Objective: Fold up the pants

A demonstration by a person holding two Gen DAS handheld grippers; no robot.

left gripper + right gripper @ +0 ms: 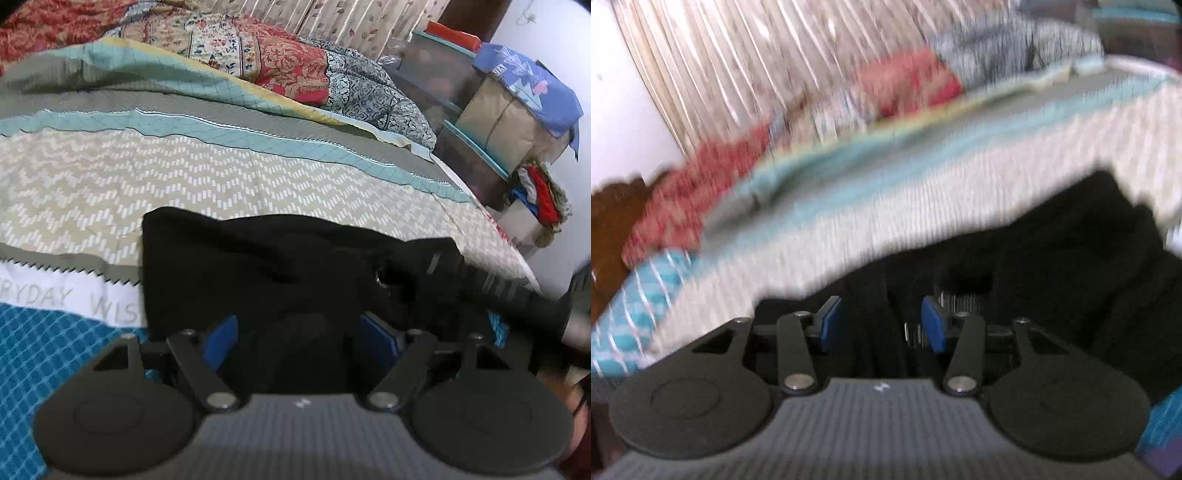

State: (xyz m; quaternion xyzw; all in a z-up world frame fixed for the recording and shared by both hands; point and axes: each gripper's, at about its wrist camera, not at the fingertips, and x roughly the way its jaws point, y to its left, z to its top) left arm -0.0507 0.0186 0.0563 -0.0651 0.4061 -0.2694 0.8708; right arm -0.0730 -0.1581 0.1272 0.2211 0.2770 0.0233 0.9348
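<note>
Black pants fill the space just ahead of my left gripper; its blue pads stand wide, with dark cloth bunched between them, and I cannot tell whether they press it. I see the pants as a folded, roughly rectangular black slab lying on the bedspread with its chevron and teal bands. At 2 o'clock sits a stack of storage bins. From my right gripper, in a blurred view, the pads sit at a middling gap with a fold of black cloth rising between them; the pants spread toward 2 o'clock.
</note>
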